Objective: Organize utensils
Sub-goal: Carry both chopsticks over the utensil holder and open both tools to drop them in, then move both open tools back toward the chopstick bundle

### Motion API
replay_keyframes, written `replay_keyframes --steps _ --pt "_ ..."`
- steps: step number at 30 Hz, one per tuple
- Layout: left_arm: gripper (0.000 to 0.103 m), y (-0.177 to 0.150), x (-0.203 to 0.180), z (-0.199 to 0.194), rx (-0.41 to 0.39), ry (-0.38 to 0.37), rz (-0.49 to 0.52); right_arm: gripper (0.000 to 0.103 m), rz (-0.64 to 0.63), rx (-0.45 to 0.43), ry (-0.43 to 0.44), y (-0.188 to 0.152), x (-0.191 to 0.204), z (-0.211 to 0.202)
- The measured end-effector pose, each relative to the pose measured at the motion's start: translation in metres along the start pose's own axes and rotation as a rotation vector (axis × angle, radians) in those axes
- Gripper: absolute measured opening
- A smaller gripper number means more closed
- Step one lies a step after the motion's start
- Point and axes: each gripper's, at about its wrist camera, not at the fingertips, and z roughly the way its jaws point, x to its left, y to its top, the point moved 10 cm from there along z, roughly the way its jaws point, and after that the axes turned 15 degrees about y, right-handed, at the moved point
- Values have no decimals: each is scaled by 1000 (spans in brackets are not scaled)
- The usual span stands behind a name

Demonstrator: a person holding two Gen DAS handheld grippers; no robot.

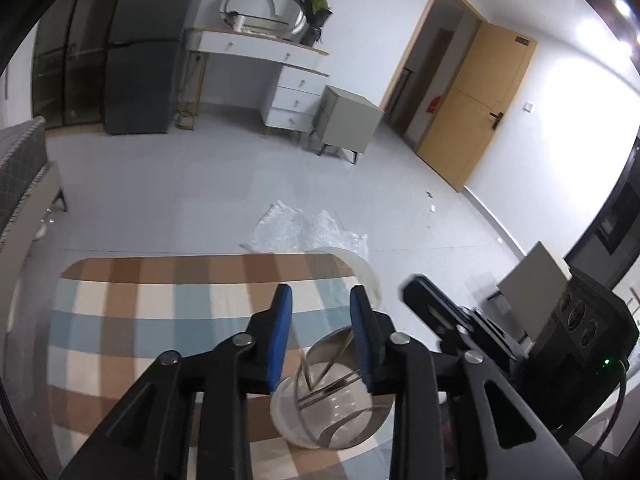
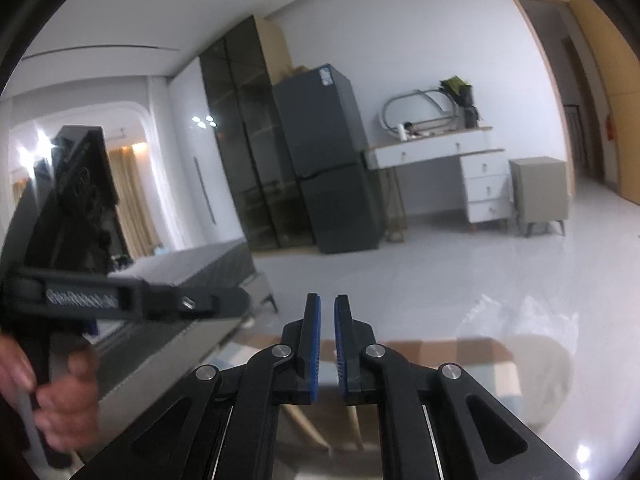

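Observation:
In the left wrist view a white cup-like holder (image 1: 288, 408) with a metal rim lies under my left gripper (image 1: 321, 300) on the checked tablecloth (image 1: 160, 308). Several metal utensils (image 1: 326, 380) rest inside it. The left gripper is open and empty above the holder. The right gripper's black body (image 1: 452, 320) shows to the right. In the right wrist view my right gripper (image 2: 327, 305) has its blue pads a narrow gap apart with nothing between them, raised above the table's edge. The left gripper's body (image 2: 80, 300) and a hand (image 2: 64, 396) show at the left.
A white plate (image 1: 366, 276) sits at the table's far right edge. Crumpled clear plastic (image 1: 308, 232) lies on the floor beyond the table. A dark fridge (image 2: 332, 160), white dresser (image 2: 452, 160), beige cabinet (image 2: 540, 192) and a bed (image 2: 192, 272) stand around the room.

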Motion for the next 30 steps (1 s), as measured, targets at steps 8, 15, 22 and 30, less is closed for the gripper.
replay_keyframes --steps 8,15,22,30 --pt "47 -5 24 -52 -30 57 -83 39 79 -37 -60 0 12 -56" --pt "71 -24 40 -93 -80 171 -101 74 30 -41 -55 4 56 -80" --pt "82 -46 62 -113 -114 283 -112 90 1 -61 -48 -1 98 -94" --pt "93 -73 79 -122 -153 360 -101 100 -3 -27 -38 -25 124 -94"
